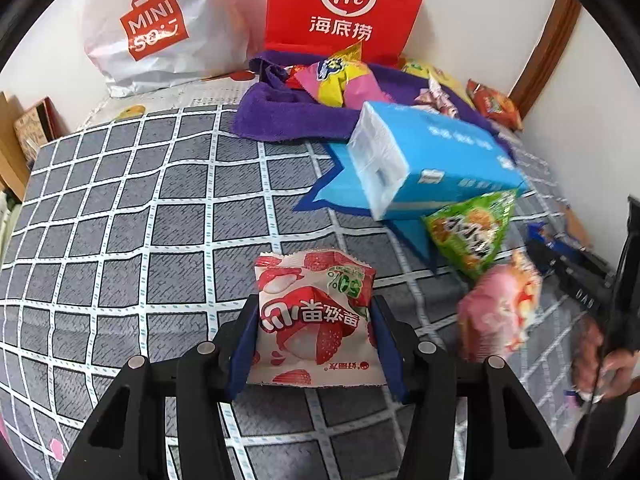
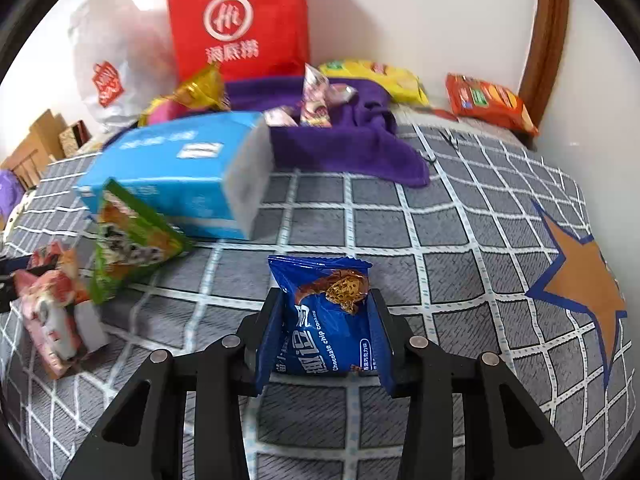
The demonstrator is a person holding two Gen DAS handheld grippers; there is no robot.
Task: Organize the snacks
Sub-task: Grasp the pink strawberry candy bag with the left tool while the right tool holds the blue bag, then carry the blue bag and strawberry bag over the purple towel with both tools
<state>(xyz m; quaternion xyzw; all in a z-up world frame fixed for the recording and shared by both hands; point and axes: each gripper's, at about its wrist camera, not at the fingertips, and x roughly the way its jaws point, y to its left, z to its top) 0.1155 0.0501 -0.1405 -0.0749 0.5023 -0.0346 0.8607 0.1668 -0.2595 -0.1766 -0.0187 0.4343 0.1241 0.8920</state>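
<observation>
Strawberry snack packet in left gripper, open bedspread beyond.

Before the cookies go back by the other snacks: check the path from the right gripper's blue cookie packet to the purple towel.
Nothing visible blocks it. The blue cookie packet faces open checked bedspread up to the purple towel; the blue tissue pack lies left of that line.

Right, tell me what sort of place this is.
Most likely a bedroom at home, with snacks laid out on a bed. The grey checked bedsheet with printed stars covers a soft, rumpled surface set into a wall corner, a purple towel lies on it, and shopping bags lean against the wall.
</observation>
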